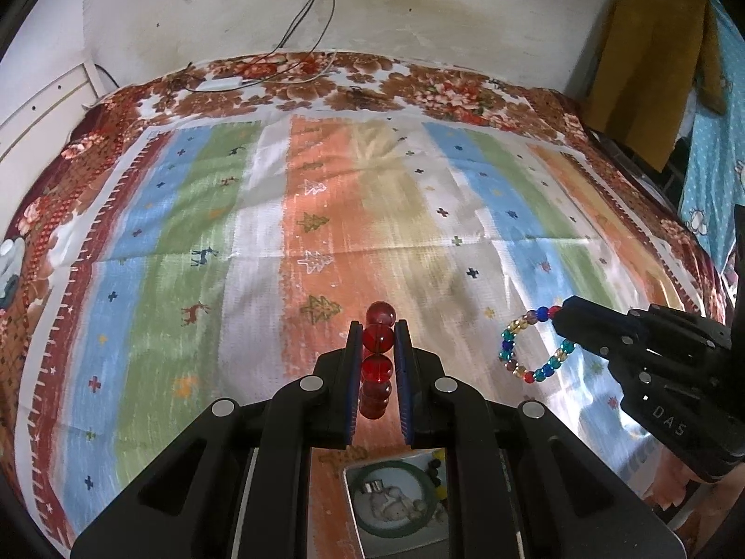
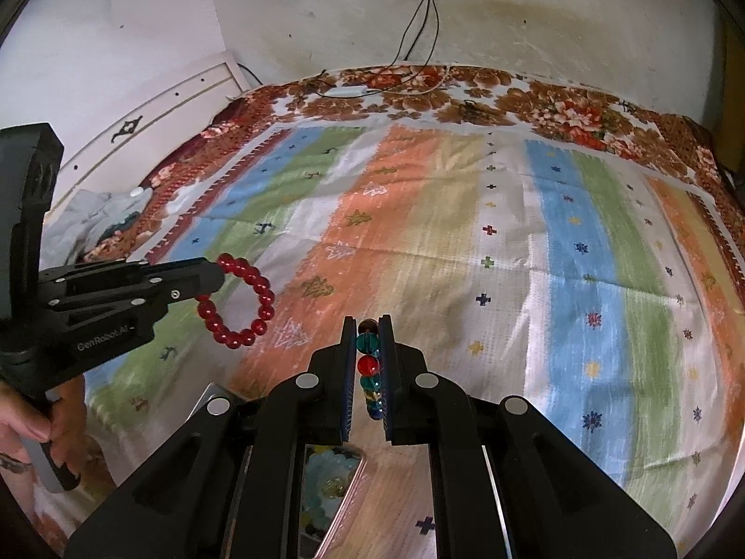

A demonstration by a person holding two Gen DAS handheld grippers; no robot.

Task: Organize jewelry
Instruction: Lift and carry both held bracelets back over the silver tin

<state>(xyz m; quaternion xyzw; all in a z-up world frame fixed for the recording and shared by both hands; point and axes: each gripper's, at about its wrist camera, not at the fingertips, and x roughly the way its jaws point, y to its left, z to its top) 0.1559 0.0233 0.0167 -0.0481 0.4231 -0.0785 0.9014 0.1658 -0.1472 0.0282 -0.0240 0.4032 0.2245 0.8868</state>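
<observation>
My left gripper (image 1: pixel 378 328) is shut on a red bead bracelet (image 1: pixel 377 365) and holds it above the striped cloth; the right wrist view shows the bracelet (image 2: pixel 242 300) as a ring hanging from the left gripper (image 2: pixel 219 275). My right gripper (image 2: pixel 368 326) is shut on a multicoloured bead bracelet (image 2: pixel 369 372); in the left wrist view that bracelet (image 1: pixel 535 344) hangs as a ring from the right gripper (image 1: pixel 565 312). A metal tin (image 1: pixel 396 507) with a green bangle and other jewelry lies below the left gripper, and its edge shows in the right wrist view (image 2: pixel 335 489).
A striped cloth (image 1: pixel 326 214) with tree and deer prints covers a flowered bedspread (image 1: pixel 326 79). Cables and a white charger (image 2: pixel 347 91) lie at the far edge by the wall. Yellow and blue fabric (image 1: pixel 652 60) hangs at the right. A white headboard (image 2: pixel 163 116) stands at the left.
</observation>
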